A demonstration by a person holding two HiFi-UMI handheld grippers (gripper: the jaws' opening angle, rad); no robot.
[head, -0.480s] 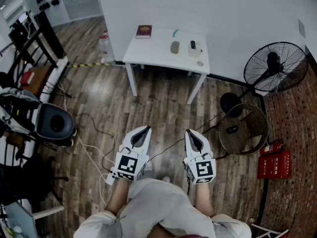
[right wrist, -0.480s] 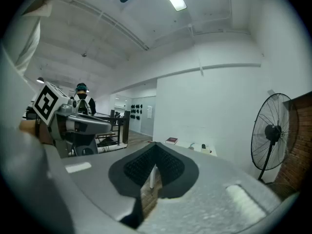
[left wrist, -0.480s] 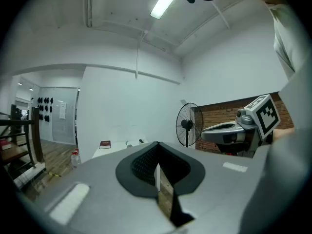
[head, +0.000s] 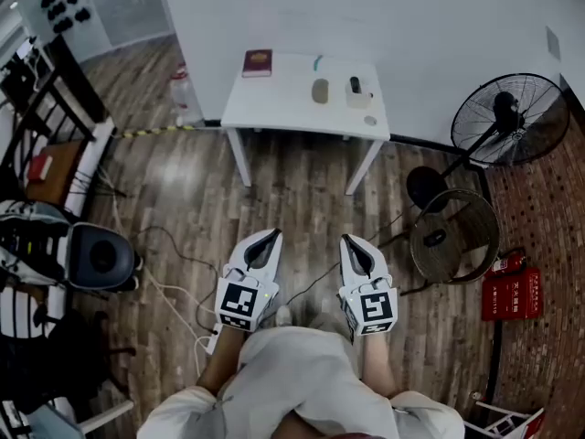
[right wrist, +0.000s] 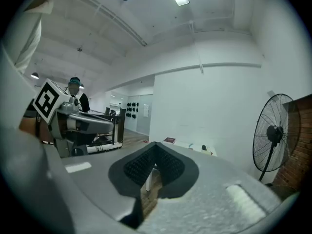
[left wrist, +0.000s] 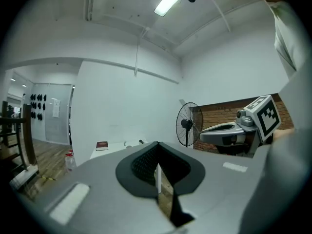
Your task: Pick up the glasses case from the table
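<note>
Table (head: 274, 99) slightly nearer than before, left tool (head: 271, 235) and right tool (head: 346, 240) clenched, empty, glasses case (head: 320, 91) untouched

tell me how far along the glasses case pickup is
Done: nothing yet. The grey oval glasses case lies on the white table, across the wood floor from the person. In hand: nothing; the left gripper and right gripper are shut and empty. Left: walk up, open, grasp, lift.
</note>
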